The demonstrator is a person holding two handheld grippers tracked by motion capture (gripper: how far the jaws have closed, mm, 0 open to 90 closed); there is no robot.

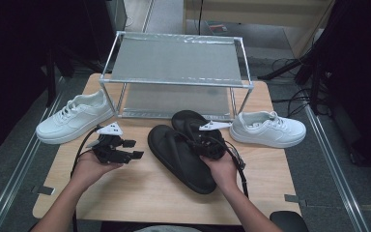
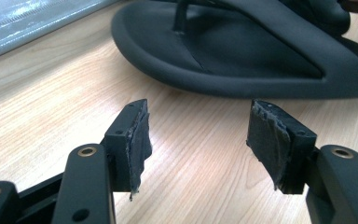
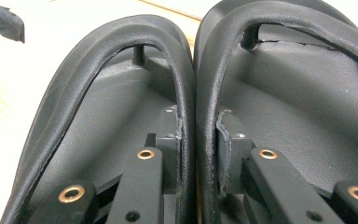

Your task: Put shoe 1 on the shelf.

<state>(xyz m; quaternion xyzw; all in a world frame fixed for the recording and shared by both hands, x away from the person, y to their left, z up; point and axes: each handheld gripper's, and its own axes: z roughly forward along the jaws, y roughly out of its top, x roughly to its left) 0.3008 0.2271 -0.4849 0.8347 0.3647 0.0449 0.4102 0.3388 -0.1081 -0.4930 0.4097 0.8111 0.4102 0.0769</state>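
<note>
the wooden table (image 1: 140, 193) carried a two-tier metal rack (image 1: 176, 63) at its far edge, and both of its shelves were bare. a white sneaker (image 1: 75, 118) sat at the rack's left and another white sneaker (image 1: 268, 129) at its right, each on the tabletop. in front of the rack lay the pair of black flip-flops (image 1: 186, 147), side by side and touching. the right gripper (image 1: 207, 143) had its jaws narrowed on the two inner straps (image 3: 189, 93), pinching them together, one pad inside each sandal. the left gripper (image 1: 125, 149) hung just beside the nearer sandal with its jaws wide and nothing between them.

as a judgement: the grip took in only thin, soft straps, so on a lift one strap could slide out and drop a sandal, or the dangling soles could swing and catch the rack's front rail. the spread left jaws sat near enough to nudge the pair.
</note>
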